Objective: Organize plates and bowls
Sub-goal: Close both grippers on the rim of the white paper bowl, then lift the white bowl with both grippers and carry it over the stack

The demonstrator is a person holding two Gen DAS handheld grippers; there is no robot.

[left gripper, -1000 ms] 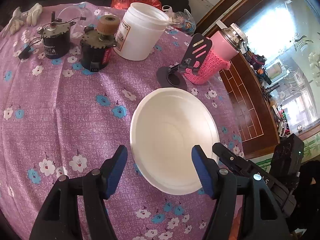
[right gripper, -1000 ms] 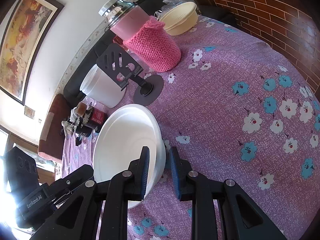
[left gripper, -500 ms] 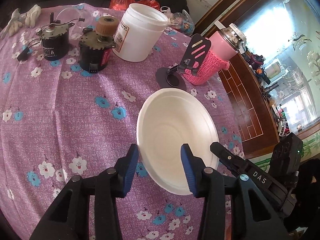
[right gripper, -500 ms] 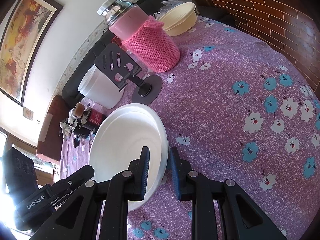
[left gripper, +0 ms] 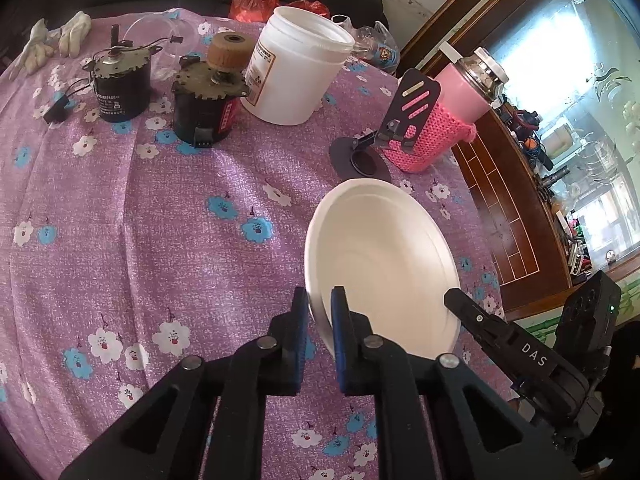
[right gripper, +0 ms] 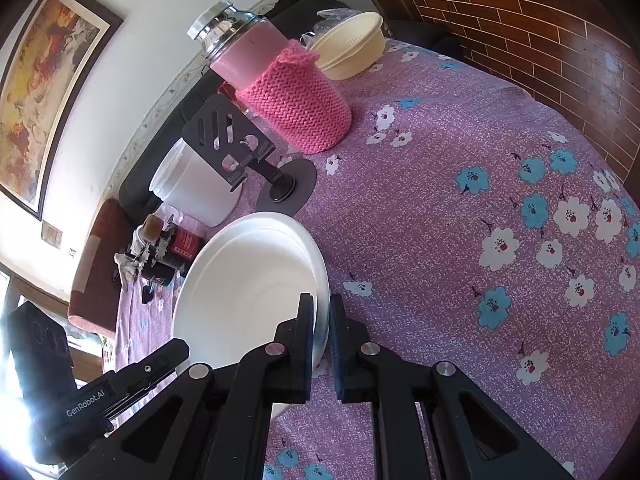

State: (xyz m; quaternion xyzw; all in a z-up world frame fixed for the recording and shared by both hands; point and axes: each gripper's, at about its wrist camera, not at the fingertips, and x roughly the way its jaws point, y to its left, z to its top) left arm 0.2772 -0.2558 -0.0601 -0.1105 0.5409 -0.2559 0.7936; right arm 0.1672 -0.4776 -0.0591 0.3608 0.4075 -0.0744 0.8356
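A white foam bowl [left gripper: 380,264] sits tilted over the purple flowered tablecloth [left gripper: 160,240], held by its rim from two sides. My left gripper [left gripper: 319,300] is shut on the bowl's near left rim. On the opposite rim my right gripper [right gripper: 323,308] is shut, with the bowl [right gripper: 248,280] spreading out to its left. Each gripper also shows in the other's view: the right one [left gripper: 500,340] at the bowl's right edge, the left one [right gripper: 132,376] at its lower left. A cream bowl [right gripper: 352,46] stands at the table's far end.
Beyond the white bowl stand a black phone stand [left gripper: 400,120], a pink jar in a knitted sleeve [left gripper: 444,120], a white plastic tub [left gripper: 296,68] and two small motors [left gripper: 204,100]. White gloves [left gripper: 52,40] lie far left. A wooden cabinet [right gripper: 540,32] borders the table.
My left gripper's jaws have closed from wide apart onto the bowl's rim. The right jaws have pinched tighter on the opposite rim. The bowl has tipped up and shifted slightly.
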